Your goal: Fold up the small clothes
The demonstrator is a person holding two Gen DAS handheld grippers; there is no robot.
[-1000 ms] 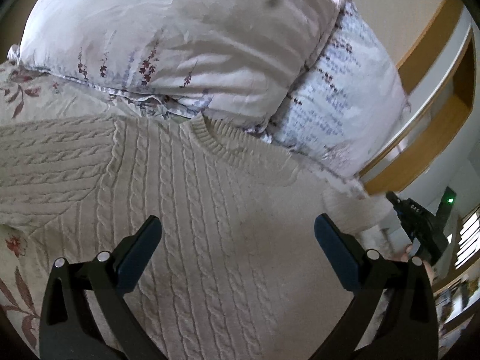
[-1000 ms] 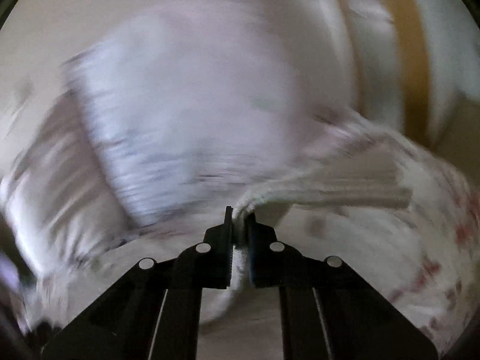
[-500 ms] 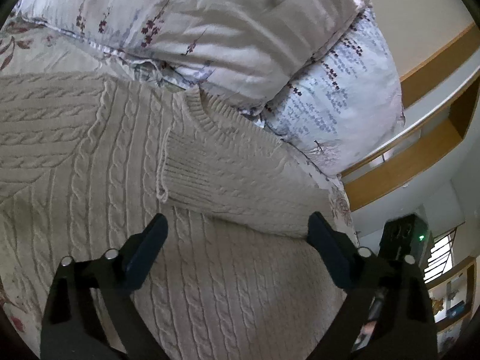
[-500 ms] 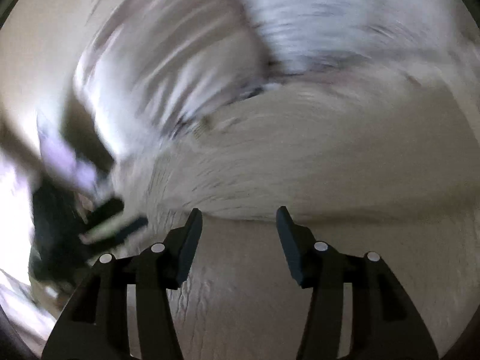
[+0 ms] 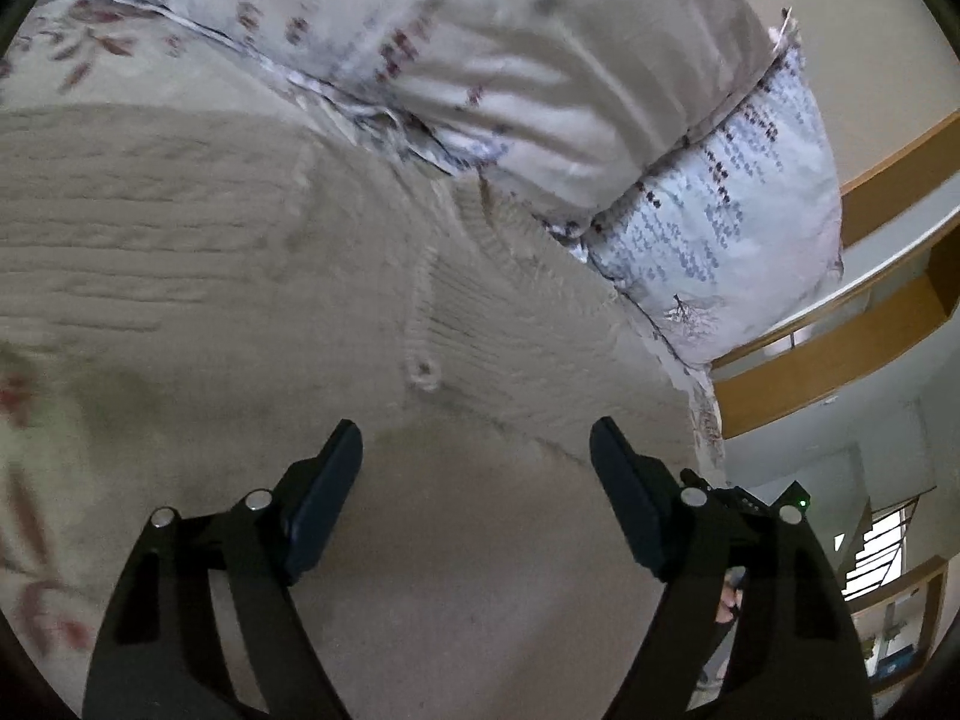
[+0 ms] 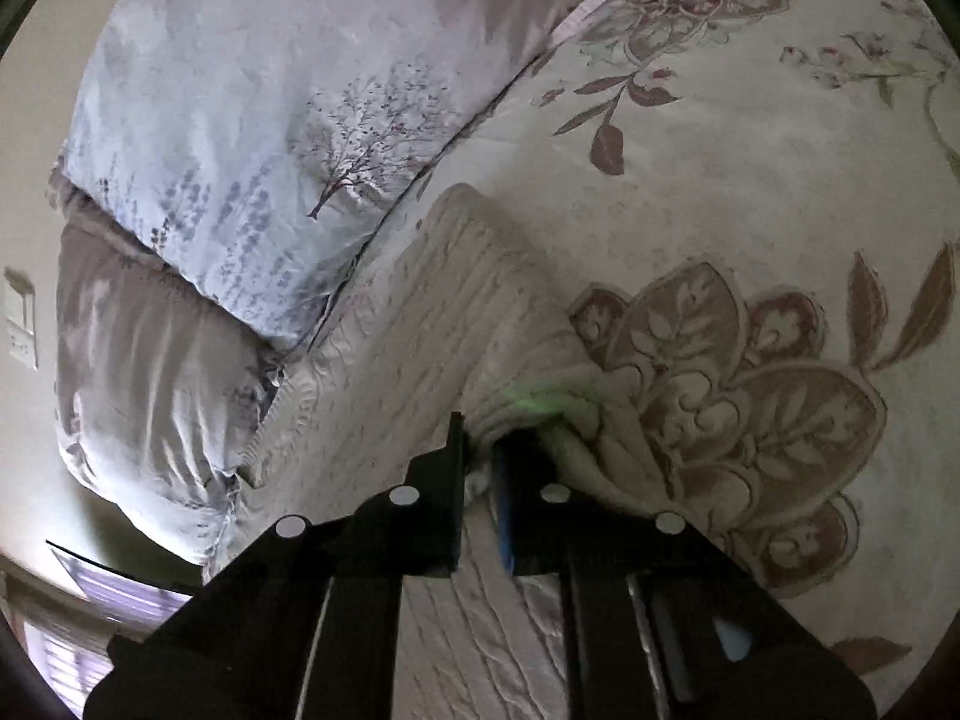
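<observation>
A cream cable-knit sweater lies spread on the bed. One sleeve is folded across its chest below the neckline. My left gripper is open and empty, hovering just above the sweater's body. In the right wrist view the sweater runs from the pillows toward me. My right gripper is shut on the sweater's bunched right edge, with knit fabric pinched between the jaws.
Two floral pillows lie at the head of the bed, touching the sweater's neckline. A floral bedspread lies to the right of the sweater. A wooden headboard shelf is behind the pillows.
My right gripper went from open over the sweater to shut on its right edge. My left gripper moved closer over the sweater and narrowed slightly. The sleeve lies folded across the chest.
</observation>
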